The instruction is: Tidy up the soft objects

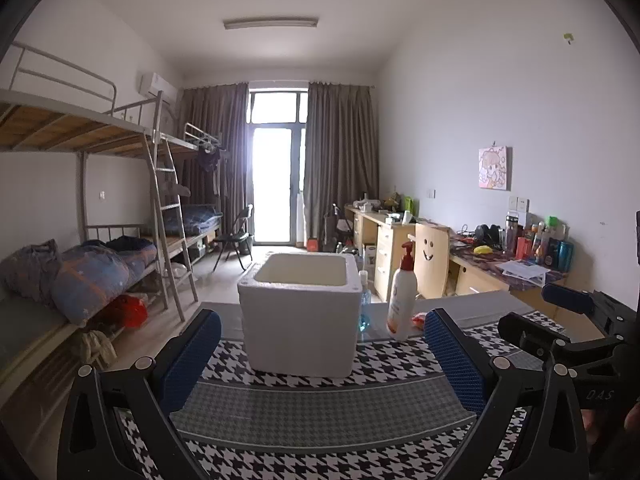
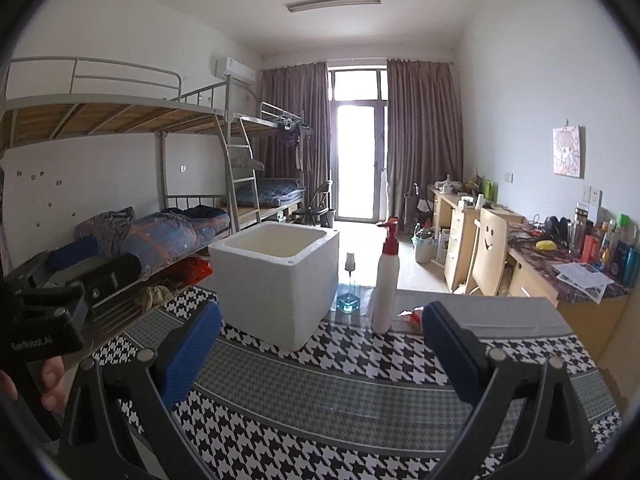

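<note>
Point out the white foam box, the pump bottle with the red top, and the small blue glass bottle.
white foam box (image 1: 300,332), left wrist view, front wall.
pump bottle (image 1: 401,304), left wrist view, white body.
blue glass bottle (image 2: 347,302), right wrist view, blue base.

Daylight's pouring in through the balcony door (image 1: 273,184) at the far end and it's totally blown out on both my feeds, with a hazy flare bleeding onto the curtains (image 2: 420,136). Ceiling lamp (image 1: 270,22) looks off. Nearer stuff sits in soft, dim light with faint shadows. Heavy fisheye bending, black vignette in the corners, slightly soft overall.
</note>
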{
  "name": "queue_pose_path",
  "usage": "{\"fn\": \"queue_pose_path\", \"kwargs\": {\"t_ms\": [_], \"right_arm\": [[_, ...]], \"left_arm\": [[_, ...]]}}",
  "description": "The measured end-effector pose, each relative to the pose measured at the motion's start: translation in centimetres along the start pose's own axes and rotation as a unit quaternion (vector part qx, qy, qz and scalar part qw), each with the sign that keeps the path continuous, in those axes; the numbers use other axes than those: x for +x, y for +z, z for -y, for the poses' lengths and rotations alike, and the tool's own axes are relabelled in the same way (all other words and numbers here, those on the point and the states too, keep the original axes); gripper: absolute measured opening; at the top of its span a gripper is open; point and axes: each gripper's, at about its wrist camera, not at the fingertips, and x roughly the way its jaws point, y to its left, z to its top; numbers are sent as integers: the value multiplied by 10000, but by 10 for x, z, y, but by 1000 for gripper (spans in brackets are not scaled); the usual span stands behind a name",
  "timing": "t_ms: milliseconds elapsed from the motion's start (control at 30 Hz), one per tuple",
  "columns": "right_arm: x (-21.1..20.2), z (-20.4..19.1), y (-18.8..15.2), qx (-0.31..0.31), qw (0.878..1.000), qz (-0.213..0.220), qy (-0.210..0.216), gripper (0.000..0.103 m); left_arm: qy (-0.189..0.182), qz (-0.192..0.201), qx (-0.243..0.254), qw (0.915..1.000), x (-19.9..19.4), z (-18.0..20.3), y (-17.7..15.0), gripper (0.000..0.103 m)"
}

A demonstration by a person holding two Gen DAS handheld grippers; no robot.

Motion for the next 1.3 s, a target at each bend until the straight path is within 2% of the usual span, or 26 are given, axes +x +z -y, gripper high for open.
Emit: {"fn": "queue_pose_path", "kwargs": {"t_ms": [767,1300], "right_arm": [[-18,0,-28,11,9999,78,-84,102],[-22,3,-44,92,9997,46,-212,102]], "left_arm": [[-405,-181,-103,9990,3,13,-21,102],[-474,-169,-28,9987,-1,17,-30,102]]}}
